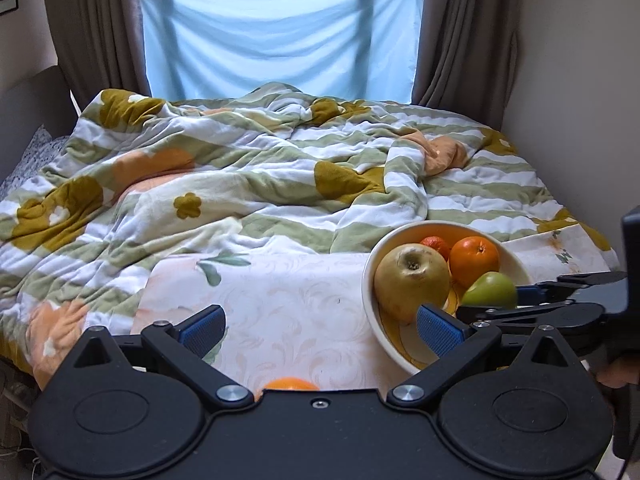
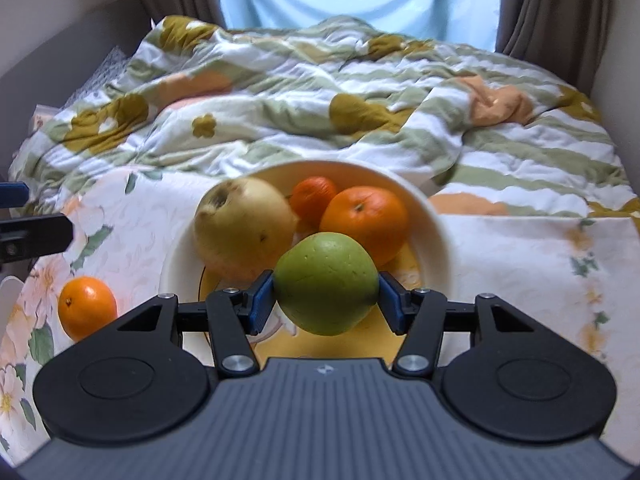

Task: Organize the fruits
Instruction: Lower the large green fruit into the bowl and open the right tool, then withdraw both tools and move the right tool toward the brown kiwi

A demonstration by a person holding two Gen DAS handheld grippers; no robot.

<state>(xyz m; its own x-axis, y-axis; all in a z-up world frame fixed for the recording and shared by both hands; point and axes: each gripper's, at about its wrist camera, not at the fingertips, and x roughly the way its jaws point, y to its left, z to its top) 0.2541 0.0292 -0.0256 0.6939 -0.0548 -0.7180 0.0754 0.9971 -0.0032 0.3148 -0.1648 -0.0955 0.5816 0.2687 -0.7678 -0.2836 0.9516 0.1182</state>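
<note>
Right gripper [image 2: 326, 300] clamped on green pear [image 2: 326, 282] over cream bowl [image 2: 436, 224], likely to drop it in; left gripper [image 1: 320, 330] spread empty above loose orange [image 2: 86, 306] on cloth.

Right gripper [image 2: 326, 300]: level, blue pads clamped on green fruit [image 2: 326, 282] at 3 and 9 o'clock. Left gripper [image 1: 320, 330]: jaws spread wide, nothing between.
</note>
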